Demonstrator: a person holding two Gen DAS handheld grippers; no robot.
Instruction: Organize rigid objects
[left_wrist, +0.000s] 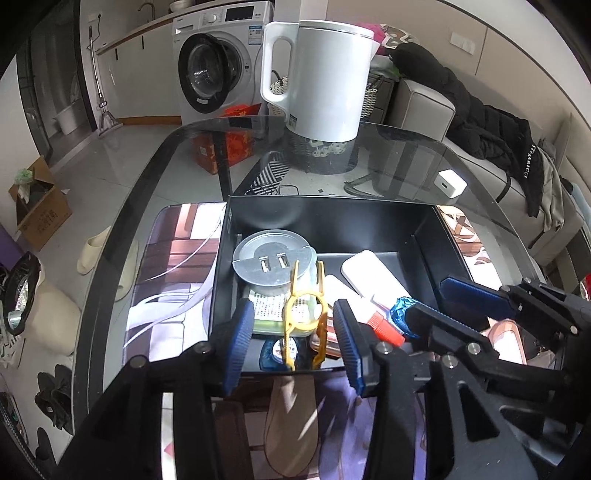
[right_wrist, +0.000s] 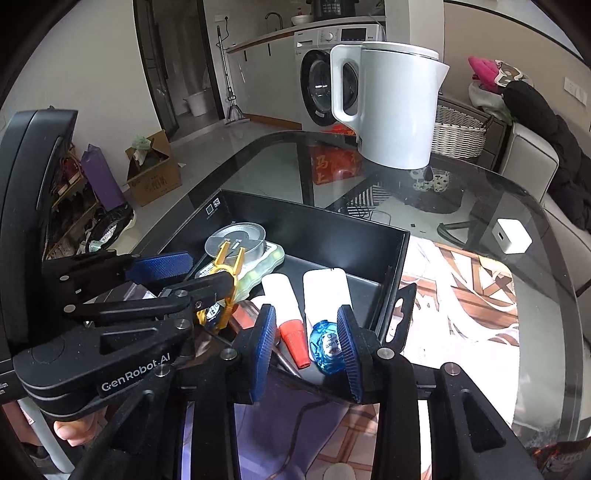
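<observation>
The black box is sitting on the glass table, filling with small items. Inside it, the yellow plastic tool is lying at the near wall, released between the left gripper's parted pads. The right gripper, jaws parted, is flanking the blue tape dispenser, not visibly squeezing. Judging so, depositing is finishing; next calls for withdrawing upward.

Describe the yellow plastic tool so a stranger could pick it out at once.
Find the black open box on the glass table, in front of the white kettle. At its near-left end, propped against the round silver tin, stands the yellow plastic tool. It is the only yellow thing there: a ring with two prongs pointing up, between the left gripper fingers.
</observation>
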